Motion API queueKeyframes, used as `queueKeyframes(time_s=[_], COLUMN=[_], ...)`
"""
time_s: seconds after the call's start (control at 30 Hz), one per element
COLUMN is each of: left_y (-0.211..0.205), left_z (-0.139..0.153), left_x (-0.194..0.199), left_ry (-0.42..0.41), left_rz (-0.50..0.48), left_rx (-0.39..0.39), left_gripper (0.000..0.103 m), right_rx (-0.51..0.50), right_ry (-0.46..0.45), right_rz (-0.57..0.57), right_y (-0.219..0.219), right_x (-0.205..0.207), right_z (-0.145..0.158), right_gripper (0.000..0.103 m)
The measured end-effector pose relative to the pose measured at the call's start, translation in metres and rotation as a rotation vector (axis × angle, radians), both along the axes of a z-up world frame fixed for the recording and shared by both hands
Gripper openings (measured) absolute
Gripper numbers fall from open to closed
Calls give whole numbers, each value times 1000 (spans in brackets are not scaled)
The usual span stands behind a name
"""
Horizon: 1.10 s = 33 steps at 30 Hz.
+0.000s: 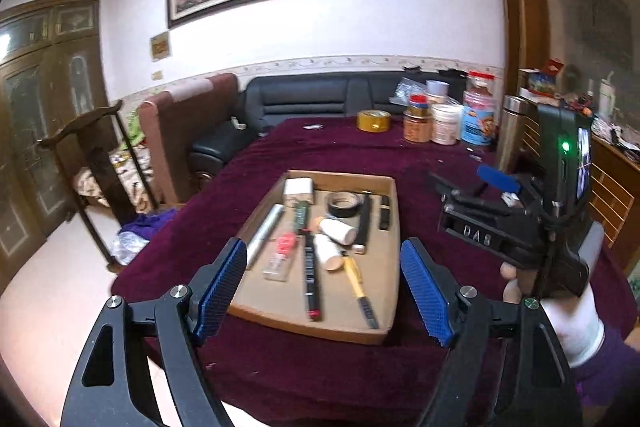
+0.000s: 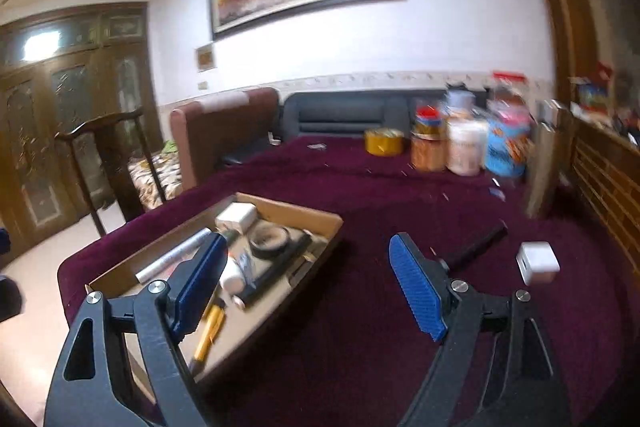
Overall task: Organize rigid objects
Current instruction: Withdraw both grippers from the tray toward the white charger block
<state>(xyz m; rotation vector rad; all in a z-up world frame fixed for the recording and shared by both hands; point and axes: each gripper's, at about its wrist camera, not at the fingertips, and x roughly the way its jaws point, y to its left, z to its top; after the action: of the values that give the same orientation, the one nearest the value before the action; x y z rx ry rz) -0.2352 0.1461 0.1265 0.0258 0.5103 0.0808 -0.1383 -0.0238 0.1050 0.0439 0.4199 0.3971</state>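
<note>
A shallow cardboard tray (image 1: pixel 376 327) lies on the maroon cloth and holds several items: a white charger block (image 1: pixel 298 187), a black tape roll (image 1: pixel 343 205), a silver tube (image 1: pixel 265 231), white bottles (image 1: pixel 338 230), a black marker (image 1: pixel 311 275) and a yellow-handled tool (image 1: pixel 357 283). My left gripper (image 1: pixel 323 287) hovers open above the tray's near end, nothing between its blue pads. My right gripper (image 2: pixel 308 291) is open over the cloth beside the tray (image 2: pixel 316 215), empty. A white cube (image 2: pixel 538 263) and a black stick (image 2: pixel 476 247) lie on the cloth to its right.
Jars and tubs (image 1: pixel 448 119) and a yellow tape roll (image 1: pixel 374 121) stand at the table's far right. The right gripper's body (image 1: pixel 516 227), held by a white-gloved hand (image 1: pixel 568 319), is right of the tray. A wooden chair (image 1: pixel 92 155) and sofa (image 1: pixel 304 99) stand beyond the table.
</note>
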Motion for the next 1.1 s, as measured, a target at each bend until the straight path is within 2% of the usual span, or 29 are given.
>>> queueKeyframes(time_s=[0.07, 0.13, 0.23, 0.3, 0.4, 0.53, 0.67, 0.87, 1.03, 1.1], left_y=[-11, -33, -68, -93, -125, -140, -140, -138, -123, -111], left_z=[-2, 0, 8, 11, 10, -3, -17, -12, 17, 35], left_x=[11, 31, 54, 64, 65, 49, 40, 42, 31, 24], left_ry=[23, 62, 70, 75, 72, 82, 86, 102, -6, -74], left_rz=[-52, -142, -292, -352, -404, -412, -370, -390, -408, -415], left_rx=[-33, -70, -128, -129, -111, -117, -87, -155, -172, -184], left_gripper=[75, 75, 75, 75, 74, 74, 74, 74, 74, 75], right_rx=[9, -39, -118, -88, 1, 25, -60, -114, -130, -155], right_ry=[41, 84, 40, 34, 71, 98, 68, 24, 32, 42], right_rz=[-61, -125, -299, -415, -496, -488, -472, -507, -519, -513], right_y=[-19, -39, -79, -110, -141, -149, -137, -143, -145, -142], right_x=[-12, -24, -51, -65, -74, -79, -89, -98, -90, -87], right_z=[-6, -8, -1, 5, 12, 17, 22, 27, 26, 26], right_gripper=[84, 84, 84, 84, 84, 84, 83, 83, 83, 83])
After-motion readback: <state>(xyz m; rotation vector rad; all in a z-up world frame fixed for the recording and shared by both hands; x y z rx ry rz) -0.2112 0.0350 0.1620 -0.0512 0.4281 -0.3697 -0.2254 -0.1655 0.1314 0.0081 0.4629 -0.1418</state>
